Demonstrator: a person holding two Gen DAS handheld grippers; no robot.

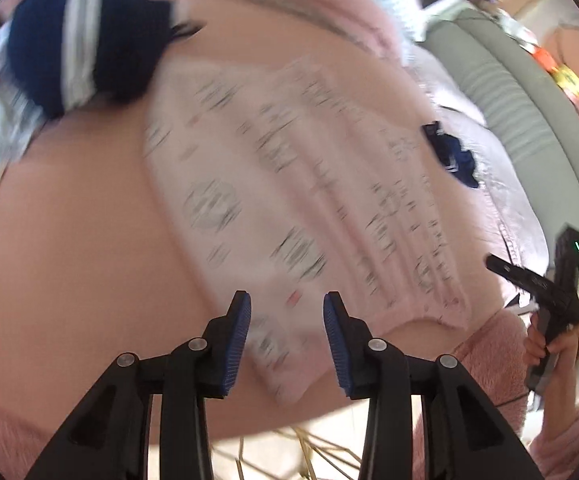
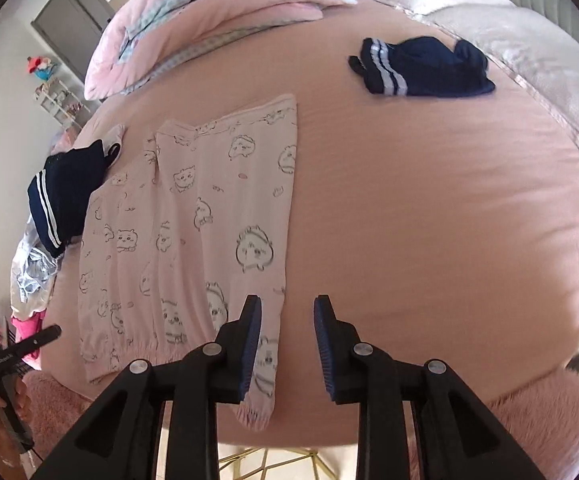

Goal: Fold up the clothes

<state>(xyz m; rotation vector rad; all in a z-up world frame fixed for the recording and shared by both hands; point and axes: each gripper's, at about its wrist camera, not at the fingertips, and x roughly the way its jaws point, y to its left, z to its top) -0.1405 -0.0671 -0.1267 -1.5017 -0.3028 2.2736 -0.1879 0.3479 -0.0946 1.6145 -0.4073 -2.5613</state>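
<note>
Pale pink pyjama trousers [image 2: 193,216] with a cartoon print lie flat on the pink bed [image 2: 429,208], legs folded side by side, cuffs at the near edge. They show blurred in the left wrist view [image 1: 297,208]. My right gripper [image 2: 287,344] is open and empty, just above the near right cuff. My left gripper [image 1: 287,344] is open and empty over the trousers' near end.
A navy garment with white stripes [image 2: 65,196] lies left of the trousers, blurred in the left wrist view [image 1: 85,36]. Another navy piece [image 2: 421,68] lies far right. A folded pink duvet [image 2: 217,20] sits at the back. A grey headboard [image 1: 521,100] runs along the right.
</note>
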